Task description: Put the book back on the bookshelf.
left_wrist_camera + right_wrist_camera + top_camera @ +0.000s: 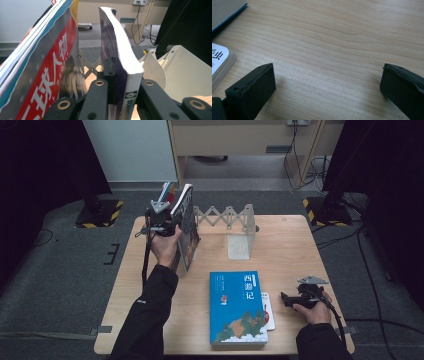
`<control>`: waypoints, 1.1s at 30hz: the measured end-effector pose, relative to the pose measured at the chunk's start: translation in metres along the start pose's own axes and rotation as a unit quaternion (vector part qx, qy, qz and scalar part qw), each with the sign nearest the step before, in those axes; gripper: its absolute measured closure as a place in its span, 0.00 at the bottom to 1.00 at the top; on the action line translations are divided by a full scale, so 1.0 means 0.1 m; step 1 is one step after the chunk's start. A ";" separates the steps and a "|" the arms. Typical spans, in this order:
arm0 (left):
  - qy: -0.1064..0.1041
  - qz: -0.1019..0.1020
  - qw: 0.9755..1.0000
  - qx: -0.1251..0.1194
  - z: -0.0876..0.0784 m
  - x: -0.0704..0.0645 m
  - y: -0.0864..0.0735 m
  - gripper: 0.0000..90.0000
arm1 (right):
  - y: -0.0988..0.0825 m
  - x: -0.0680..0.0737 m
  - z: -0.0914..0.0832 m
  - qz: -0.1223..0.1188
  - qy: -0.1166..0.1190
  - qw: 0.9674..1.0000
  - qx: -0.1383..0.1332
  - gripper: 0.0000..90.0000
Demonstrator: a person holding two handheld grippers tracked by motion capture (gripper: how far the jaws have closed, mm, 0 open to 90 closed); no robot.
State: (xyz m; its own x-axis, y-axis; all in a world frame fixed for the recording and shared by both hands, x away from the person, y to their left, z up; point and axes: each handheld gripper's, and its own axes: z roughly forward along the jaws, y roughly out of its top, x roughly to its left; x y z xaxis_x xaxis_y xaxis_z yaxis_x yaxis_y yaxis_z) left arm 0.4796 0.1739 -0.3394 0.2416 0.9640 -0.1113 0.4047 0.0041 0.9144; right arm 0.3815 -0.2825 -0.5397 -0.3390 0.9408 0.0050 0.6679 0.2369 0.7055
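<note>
My left gripper [171, 218] is raised over the table's back left and is shut on a thick dark-covered book [187, 232], held upright. In the left gripper view the jaws [124, 86] clamp this book [130, 75] near its spine, pages facing up. A magazine with red lettering [50, 72] leans just left of it. A blue book [237, 307] lies flat at the front centre, partly over a small white book [269, 312]. My right gripper [285, 299] rests on the table to their right. It is open [328, 80], with bare wood between its jaws.
An expanding white book rack [225, 216] runs along the back of the wooden table [290, 250], with an upright divider [240, 242] at its right end. White divider plates [182, 72] stand right of the held book. Cables and stands lie on the floor beyond.
</note>
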 end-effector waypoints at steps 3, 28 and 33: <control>-0.001 -0.001 1.000 -0.002 -0.02 0.03 -0.03 0.91 | 0.00 0.00 0.00 0.000 0.000 1.000 0.000 0.00; -0.005 0.005 0.998 0.060 -0.17 0.10 -0.08 0.82 | 0.00 0.00 0.00 0.000 0.000 1.000 0.000 0.01; 0.025 0.002 0.997 0.069 -0.08 0.03 0.01 0.80 | 0.00 0.00 0.00 -0.004 0.002 1.000 0.002 0.01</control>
State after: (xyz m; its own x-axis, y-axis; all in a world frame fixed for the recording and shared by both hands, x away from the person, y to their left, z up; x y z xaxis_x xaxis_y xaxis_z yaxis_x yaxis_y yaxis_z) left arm 0.4742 0.1785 -0.3354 0.2010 0.9758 -0.0861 0.5225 -0.0324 0.8520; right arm 0.3812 -0.2824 -0.5395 -0.3465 0.9380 0.0026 0.6676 0.2446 0.7032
